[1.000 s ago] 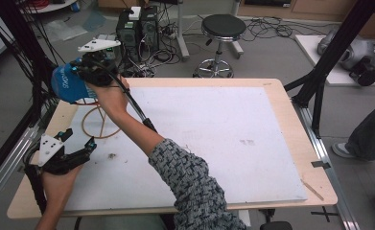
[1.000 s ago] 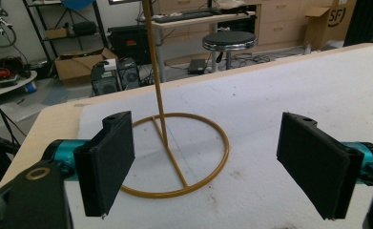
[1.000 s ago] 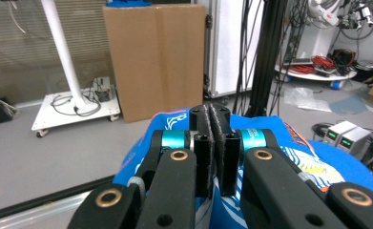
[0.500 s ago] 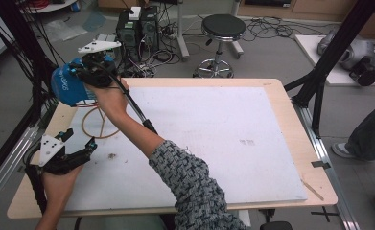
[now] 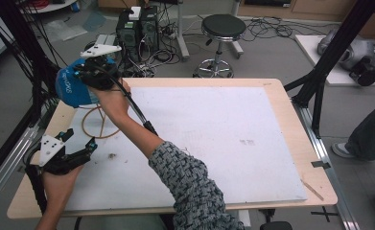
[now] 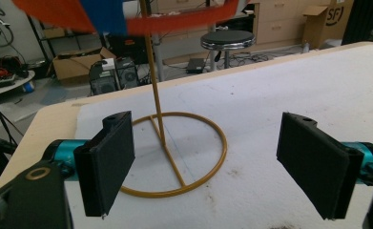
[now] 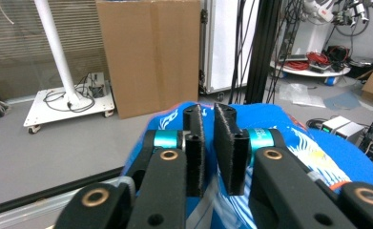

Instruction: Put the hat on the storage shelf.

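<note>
A blue cap with white print sits atop a thin gold wire stand at the table's far left corner. My right gripper reaches over from the right and is shut on the cap's top fabric. In the right gripper view the jaws stand almost together at the gripper, over the cap. My left gripper rests open near the front left, just short of the stand's ring base. The stand's pole rises to the cap's orange-edged underside between the open jaws of the left gripper.
A white sheet covers the wooden table. Beyond the far edge are computer boxes with cables and a black stool. A black frame leg and a person's leg stand at the right.
The right gripper and the cap have sunk very slightly. The left gripper has stayed put and open.
</note>
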Available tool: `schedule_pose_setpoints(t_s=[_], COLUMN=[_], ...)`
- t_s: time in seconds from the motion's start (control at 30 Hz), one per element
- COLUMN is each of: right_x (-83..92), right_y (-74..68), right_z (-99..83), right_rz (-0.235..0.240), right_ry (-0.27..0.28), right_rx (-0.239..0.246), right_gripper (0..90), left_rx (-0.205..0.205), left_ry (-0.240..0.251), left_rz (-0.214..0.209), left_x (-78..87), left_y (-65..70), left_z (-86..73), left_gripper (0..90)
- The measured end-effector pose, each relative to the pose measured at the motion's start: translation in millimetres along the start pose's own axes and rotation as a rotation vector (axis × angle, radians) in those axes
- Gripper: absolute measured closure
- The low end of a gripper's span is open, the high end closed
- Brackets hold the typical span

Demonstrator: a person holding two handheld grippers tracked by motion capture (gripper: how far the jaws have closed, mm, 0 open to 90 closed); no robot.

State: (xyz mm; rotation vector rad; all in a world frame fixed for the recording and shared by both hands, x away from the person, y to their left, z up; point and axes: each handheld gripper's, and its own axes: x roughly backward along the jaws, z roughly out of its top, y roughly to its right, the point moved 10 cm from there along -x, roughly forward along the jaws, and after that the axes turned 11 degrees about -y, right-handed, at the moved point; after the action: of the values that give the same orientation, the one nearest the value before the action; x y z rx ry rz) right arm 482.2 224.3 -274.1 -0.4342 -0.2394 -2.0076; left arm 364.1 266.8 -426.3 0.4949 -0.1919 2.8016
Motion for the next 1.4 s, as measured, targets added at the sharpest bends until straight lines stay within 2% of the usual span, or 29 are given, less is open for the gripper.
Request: schedule_pose_setpoints(t_s=[0.1,0.33,0.53,0.67,0.97,1.03,1.13,1.2,1.23,1.4], right_x=[0.1,8.5,24.3,43.3,117.8,135.8,166.8,186.9,199.1,256.6], right_y=[1.1,9.2,26.4,44.5,101.7,115.3,134.6,147.1,152.3,171.4], right_z=[-1.0,1.2,1.8,-0.3,-26.3,-35.7,-50.3,-60.4,-64.6,-87.7], right_rz=[-0.005,-0.037,-0.087,-0.147,-0.287,-0.321,-0.383,-0.407,-0.425,-0.516], right_ry=[0.002,0.023,0.039,0.055,0.096,0.085,0.096,0.083,0.102,0.125], right_rx=[-0.001,-0.002,-0.019,-0.031,-0.092,-0.110,-0.125,-0.156,-0.167,-0.180], right_gripper=[78.9,67.9,56.4,44.8,35.7,32.5,29.2,27.0,26.1,22.1], left_rx=[0.002,0.002,0.003,0.006,0.001,-0.001,0.000,0.000,-0.005,-0.010], left_ry=[-0.001,-0.002,-0.001,0.004,-0.004,-0.004,-0.005,-0.005,-0.007,-0.013], left_rz=[0.000,-0.002,-0.002,0.002,0.004,0.006,0.004,0.003,0.002,-0.002], left_x=[-0.2,-0.8,-0.5,-0.3,-1.3,-1.4,-2.9,-4.3,-4.8,-7.0], left_y=[0.1,0.3,0.0,-1.3,0.2,0.0,0.9,2.0,2.5,5.1], left_z=[-0.4,-1.0,-1.0,-0.7,-1.6,-1.5,-1.2,-0.7,-0.7,-1.9], left_gripper=[20.6,20.6,20.6,20.6,20.6,20.6,20.6,20.6,20.6,20.6])
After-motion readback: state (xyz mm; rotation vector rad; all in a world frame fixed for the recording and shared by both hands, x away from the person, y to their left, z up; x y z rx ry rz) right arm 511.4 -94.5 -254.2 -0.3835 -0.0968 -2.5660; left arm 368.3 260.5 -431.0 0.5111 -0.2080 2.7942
